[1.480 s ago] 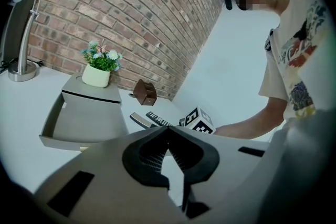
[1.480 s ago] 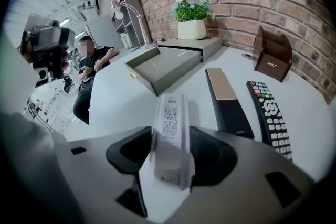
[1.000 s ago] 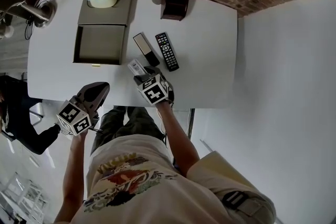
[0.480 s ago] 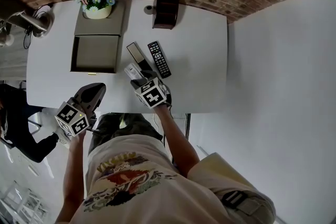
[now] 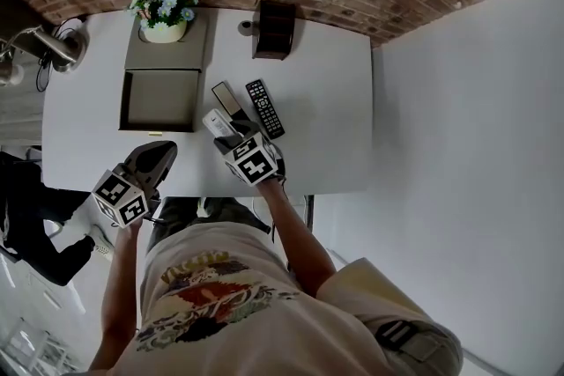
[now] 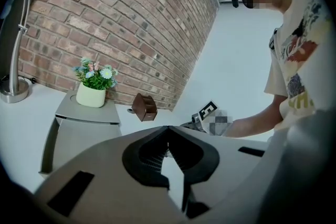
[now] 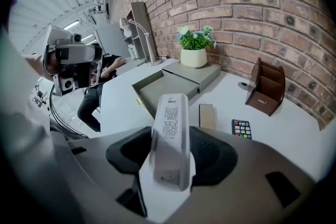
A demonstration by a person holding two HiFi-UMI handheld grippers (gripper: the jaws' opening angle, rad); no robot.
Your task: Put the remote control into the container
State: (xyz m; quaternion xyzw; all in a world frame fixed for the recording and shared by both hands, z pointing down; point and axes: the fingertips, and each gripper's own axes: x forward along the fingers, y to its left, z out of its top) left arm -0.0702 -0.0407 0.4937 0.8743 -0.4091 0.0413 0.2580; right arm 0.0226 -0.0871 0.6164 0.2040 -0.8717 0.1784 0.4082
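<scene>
White slim plastic remote control (image 7: 171,118) had just risen off the table (image 5: 335,101), clamped in our right gripper (image 5: 231,135), ready for the grey open box (image 5: 160,99) at ten o'clock; our left gripper (image 6: 168,129) hung closed, empty.

remote control (image 7: 170,123): white, slim, long; printed label face up; clamped lengthwise between the jaws of the right gripper (image 5: 229,138), lifted over the table's near edge.
container (image 5: 124,101): grey shallow box, open, toward the table's left edge.

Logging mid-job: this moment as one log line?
right gripper: shut on white remote | left gripper: shut, empty | container: open, no remote inside | black remote: on table
</scene>
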